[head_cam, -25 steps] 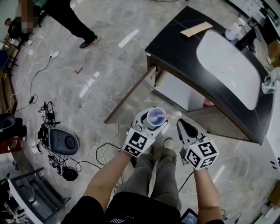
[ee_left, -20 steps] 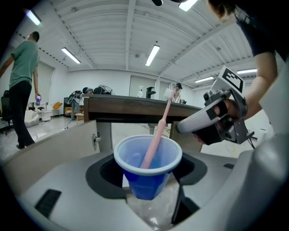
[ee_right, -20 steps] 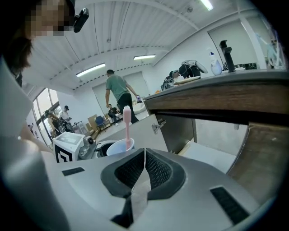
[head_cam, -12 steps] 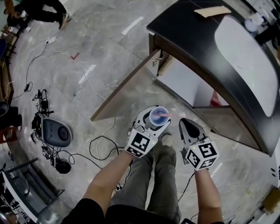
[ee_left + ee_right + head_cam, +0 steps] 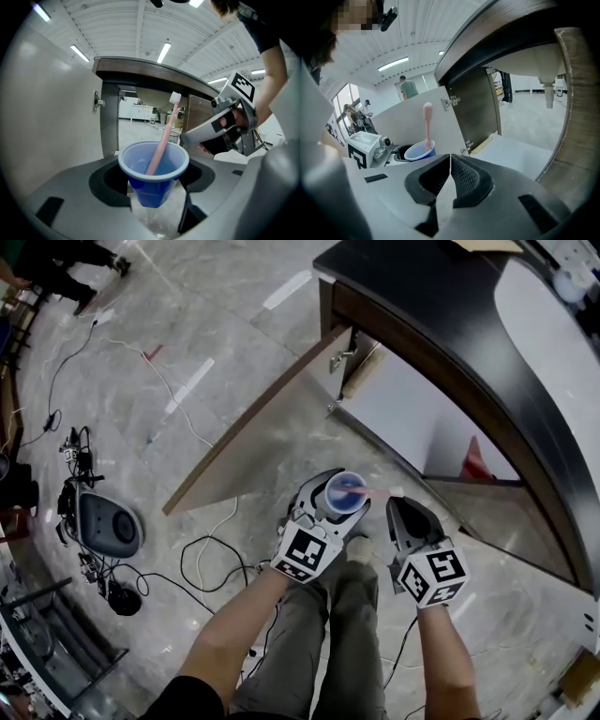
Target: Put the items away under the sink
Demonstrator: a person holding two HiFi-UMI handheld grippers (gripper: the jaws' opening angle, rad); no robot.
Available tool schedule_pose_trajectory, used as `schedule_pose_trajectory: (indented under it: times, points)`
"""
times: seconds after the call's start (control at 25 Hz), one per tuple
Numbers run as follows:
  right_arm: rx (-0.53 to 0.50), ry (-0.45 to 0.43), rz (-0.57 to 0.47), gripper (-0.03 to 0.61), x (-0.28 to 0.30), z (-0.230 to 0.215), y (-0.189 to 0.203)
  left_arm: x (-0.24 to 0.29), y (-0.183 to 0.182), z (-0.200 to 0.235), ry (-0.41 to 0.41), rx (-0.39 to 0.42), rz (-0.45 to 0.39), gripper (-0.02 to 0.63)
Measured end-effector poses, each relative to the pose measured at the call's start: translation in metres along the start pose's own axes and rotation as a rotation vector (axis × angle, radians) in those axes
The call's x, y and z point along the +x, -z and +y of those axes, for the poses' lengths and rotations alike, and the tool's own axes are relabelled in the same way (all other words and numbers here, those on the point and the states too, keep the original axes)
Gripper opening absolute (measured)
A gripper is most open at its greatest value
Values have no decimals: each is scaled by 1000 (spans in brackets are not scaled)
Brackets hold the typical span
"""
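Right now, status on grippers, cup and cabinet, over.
Left gripper shut on cup, toothbrush inside. Right gripper shut, empty. Cabinet door open, path looks clear.

Blue cup (image 5: 152,187), pink toothbrush (image 5: 163,136), black countertop (image 5: 422,306), white cabinet interior (image 5: 412,413), grey marbled floor (image 5: 216,324)

Left tongs (image 5: 336,495) clamp a blue cup (image 5: 153,161) — right tongs (image 5: 450,171) pressed together, empty; forearms (image 5: 239,629) extended side by side.

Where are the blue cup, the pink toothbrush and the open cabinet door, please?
blue cup (image 5: 151,187): left gripper view, on its outer wall.
pink toothbrush (image 5: 164,133): left gripper view, on its handle.
cabinet door (image 5: 255,427): head view, middle of the open door.
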State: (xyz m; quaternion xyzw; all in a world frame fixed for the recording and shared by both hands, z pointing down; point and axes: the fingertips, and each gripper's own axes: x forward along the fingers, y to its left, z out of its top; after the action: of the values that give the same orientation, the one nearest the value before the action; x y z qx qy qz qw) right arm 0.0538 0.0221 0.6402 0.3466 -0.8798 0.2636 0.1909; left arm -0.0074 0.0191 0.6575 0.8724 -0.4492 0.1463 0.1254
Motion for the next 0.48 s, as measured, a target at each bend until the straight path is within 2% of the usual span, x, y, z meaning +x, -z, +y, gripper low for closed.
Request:
schedule_pose_trajectory:
  times: [0.48]
  points:
    - [-40,39,-7,35,51,-49,55,50,66,17,-36,-22,-12,293]
